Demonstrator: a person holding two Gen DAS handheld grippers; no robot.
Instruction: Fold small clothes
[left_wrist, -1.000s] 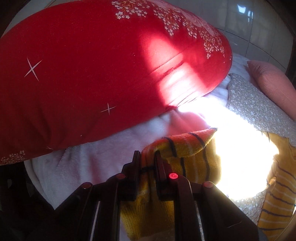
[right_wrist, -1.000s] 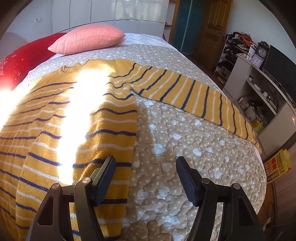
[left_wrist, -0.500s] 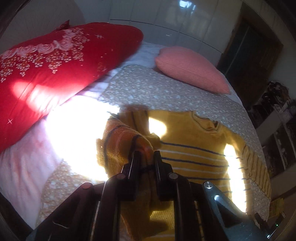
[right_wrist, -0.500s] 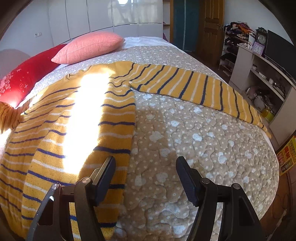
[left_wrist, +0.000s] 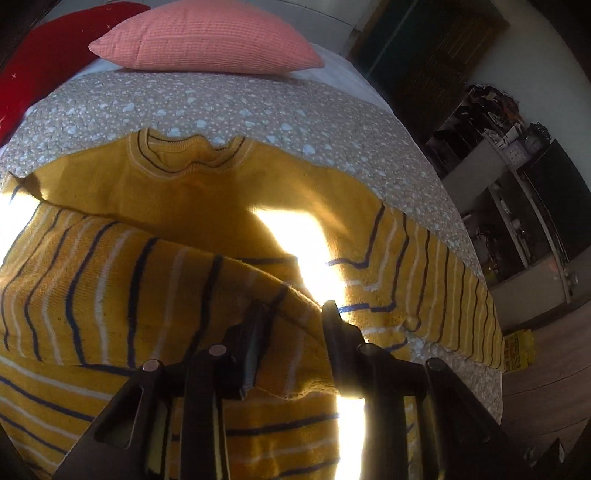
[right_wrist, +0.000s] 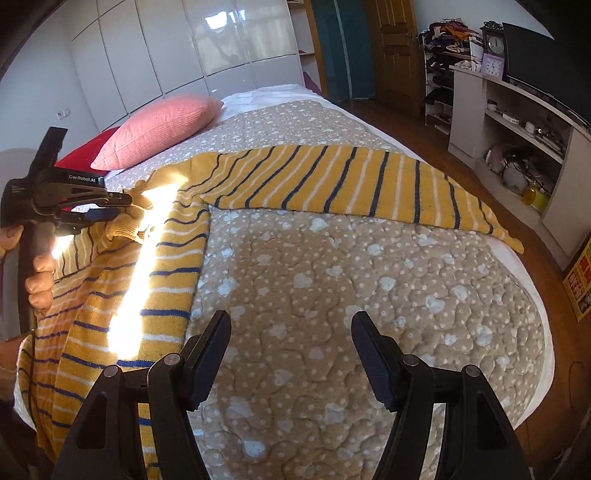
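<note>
Quilted beige bedspread with pale hearts fills the left wrist view, pink ribbed pillow at its head; the yellow knit sweater, navy and white stripes, lies flat, one sleeve folded across its chest with the cuff between the parted fingers of the left claw – clamped or loose, can't tell

Right wrist view: right claw spread wide, empty, over bare quilt beside the sweater's hem; other sleeve stretched straight out
</note>
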